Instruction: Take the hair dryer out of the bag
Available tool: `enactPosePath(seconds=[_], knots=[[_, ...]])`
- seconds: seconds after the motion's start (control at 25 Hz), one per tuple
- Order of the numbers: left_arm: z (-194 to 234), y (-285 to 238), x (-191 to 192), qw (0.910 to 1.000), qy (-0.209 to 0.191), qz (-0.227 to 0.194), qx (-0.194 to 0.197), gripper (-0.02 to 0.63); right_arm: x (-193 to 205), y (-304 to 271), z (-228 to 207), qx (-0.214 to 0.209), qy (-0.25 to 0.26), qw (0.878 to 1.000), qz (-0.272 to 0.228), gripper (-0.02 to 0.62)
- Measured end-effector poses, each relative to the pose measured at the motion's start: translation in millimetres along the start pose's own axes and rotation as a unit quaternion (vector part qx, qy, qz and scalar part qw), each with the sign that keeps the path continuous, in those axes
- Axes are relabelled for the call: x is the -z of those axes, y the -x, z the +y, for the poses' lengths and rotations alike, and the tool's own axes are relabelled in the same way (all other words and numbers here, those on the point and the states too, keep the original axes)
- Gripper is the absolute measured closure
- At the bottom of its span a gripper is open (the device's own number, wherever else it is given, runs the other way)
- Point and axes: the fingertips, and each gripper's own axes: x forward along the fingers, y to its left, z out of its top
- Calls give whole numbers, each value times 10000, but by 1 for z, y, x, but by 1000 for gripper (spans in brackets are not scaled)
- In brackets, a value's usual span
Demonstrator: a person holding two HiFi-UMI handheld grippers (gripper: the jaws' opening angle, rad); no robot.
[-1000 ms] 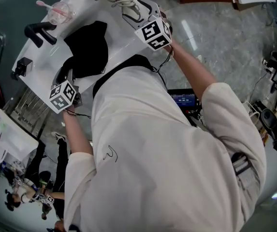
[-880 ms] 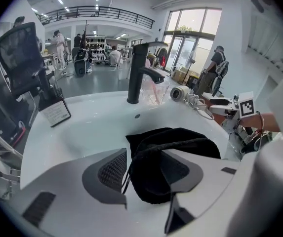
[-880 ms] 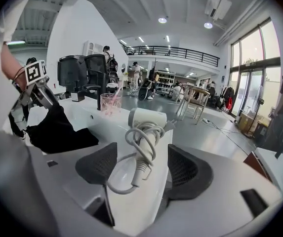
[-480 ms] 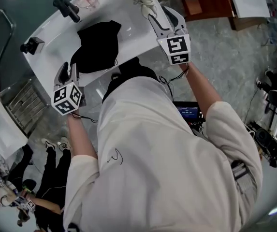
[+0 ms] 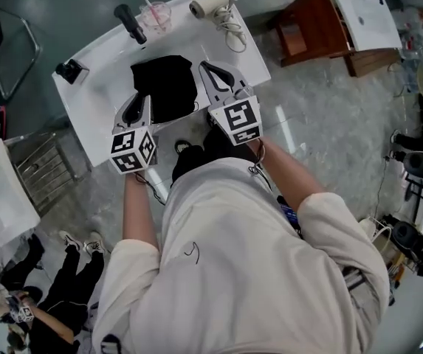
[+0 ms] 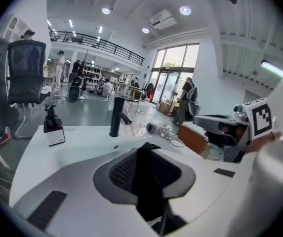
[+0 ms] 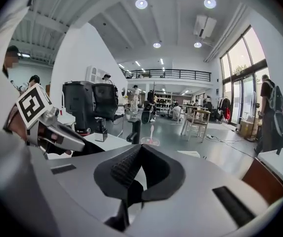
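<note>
The white hair dryer lies at the table's far edge with its cord coiled beside it, outside the bag; it also shows small in the left gripper view. The black bag lies flat on the white table. My left gripper hovers over the bag's left edge. Its jaws are closing, with a narrow dark gap between the pads and nothing seen gripped. My right gripper hangs over the bag's right edge, shut on nothing.
A black faucet, a clear cup with a toothbrush and a soap dispenser stand along the table's far and left sides. A brown wooden cabinet stands right of the table. People stand around the hall behind.
Both grippers rose and drew in toward each other over the bag. The right gripper left the cord near the hair dryer and its jaws shut; the left jaws narrowed.
</note>
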Motion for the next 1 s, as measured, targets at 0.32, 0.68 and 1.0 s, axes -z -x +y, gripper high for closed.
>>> enactPosePath(seconds=[0.32, 0.68, 1.0], knots=[[-21, 6, -10, 9984, -425, 285, 244, 362, -39, 12, -8, -181, -80, 9986, -500, 597], [-26, 23, -16, 9761, -1595, 1101, 985, 261, -35, -5, -19, -634, -223, 9966, -474, 597], [-24, 61, -82, 9913, -581, -865, -808, 575, -63, 17, -10, -627, -252, 9942, -832, 597]])
